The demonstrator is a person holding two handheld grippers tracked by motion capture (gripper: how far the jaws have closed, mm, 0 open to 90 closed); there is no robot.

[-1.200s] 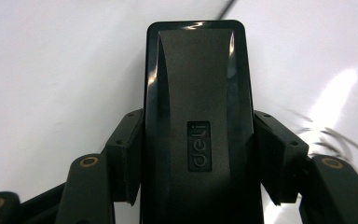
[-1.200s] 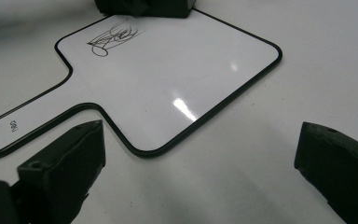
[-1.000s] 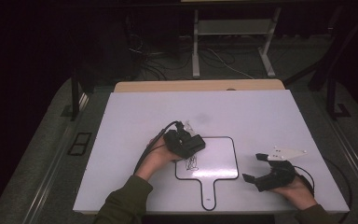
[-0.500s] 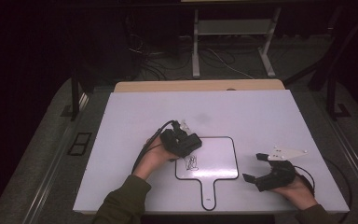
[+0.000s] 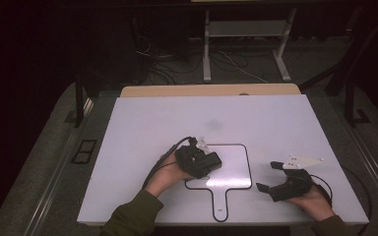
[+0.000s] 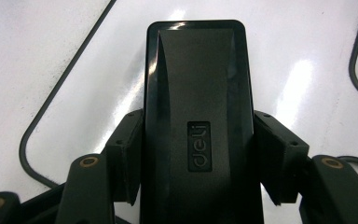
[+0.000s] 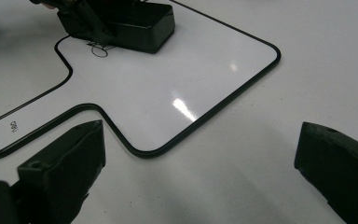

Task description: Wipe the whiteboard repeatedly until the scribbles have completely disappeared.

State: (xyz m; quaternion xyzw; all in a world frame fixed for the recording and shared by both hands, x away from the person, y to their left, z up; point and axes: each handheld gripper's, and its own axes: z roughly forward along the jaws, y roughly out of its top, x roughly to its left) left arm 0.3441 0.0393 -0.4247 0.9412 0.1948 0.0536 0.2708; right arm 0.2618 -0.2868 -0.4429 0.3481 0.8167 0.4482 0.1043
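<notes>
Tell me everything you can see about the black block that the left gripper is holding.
The black block is a rectangular eraser-like piece with rounded corners, looking like smooth, slightly glossy plastic, with a small raised "deli" logo on its top. The left gripper is shut on it, pads pressing both long sides. It lies flat over the small whiteboard, a white handled board with a black rim, beside dark scribbles at the board's left part. Whether its underside touches the board cannot be told.

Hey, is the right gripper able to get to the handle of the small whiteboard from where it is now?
Probably yes. The right gripper rests open on the table just right of the whiteboard's handle, nothing between them. The left gripper holds the black eraser farther up the board.
</notes>
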